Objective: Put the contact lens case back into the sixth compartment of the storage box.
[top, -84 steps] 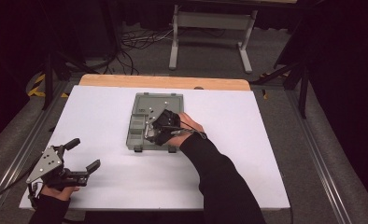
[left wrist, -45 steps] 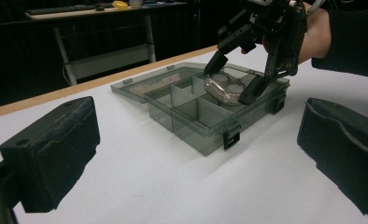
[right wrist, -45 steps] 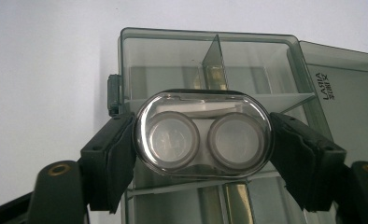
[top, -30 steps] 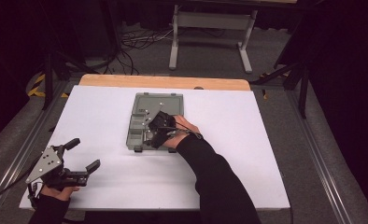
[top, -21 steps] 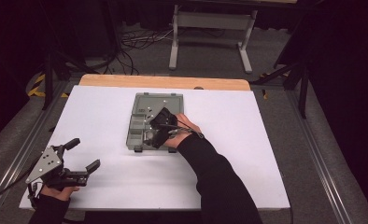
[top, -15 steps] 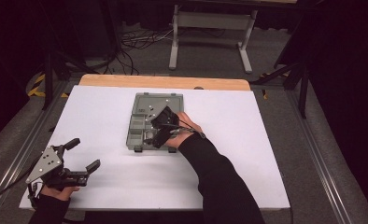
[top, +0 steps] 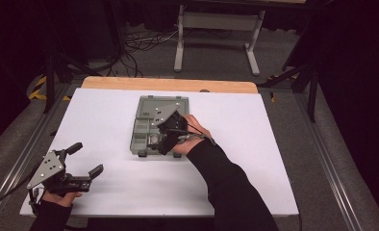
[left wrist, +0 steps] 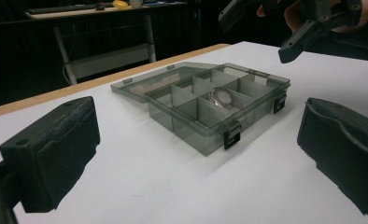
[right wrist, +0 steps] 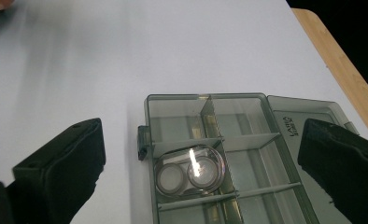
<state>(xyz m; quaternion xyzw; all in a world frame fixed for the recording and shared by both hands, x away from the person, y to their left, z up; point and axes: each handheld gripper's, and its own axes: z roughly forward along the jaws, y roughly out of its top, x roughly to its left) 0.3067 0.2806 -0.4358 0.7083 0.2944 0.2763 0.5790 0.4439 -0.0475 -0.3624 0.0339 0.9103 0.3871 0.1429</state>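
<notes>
Box: grey compartment box (top: 151, 127) lies open on the white tabletop (top: 274, 144), nearer the far edge than the near one, its lid (left wrist: 147, 85) folded flat toward the far edge.
Contents: a round clear piece (right wrist: 190, 175) with two small discs inside sits in one compartment beside a latch (right wrist: 143, 141); the other compartments you can see hold nothing.
Your right gripper (top: 170, 130): it hangs above the box, and in the right gripper view the round piece lies between and below the two fingers (right wrist: 60, 170), touching neither.
Right fingers: spread wide, holding nothing.
Your left gripper (top: 79, 161): it sits near the tabletop's near left corner, well apart from the box, aimed at it.
Left fingers (left wrist: 51, 149): wide apart, empty, with bare tabletop between them and the box.
In the way: nothing lies between either gripper and the box.
Beyond: a wooden strip (top: 168, 84) runs along the far edge.
</notes>
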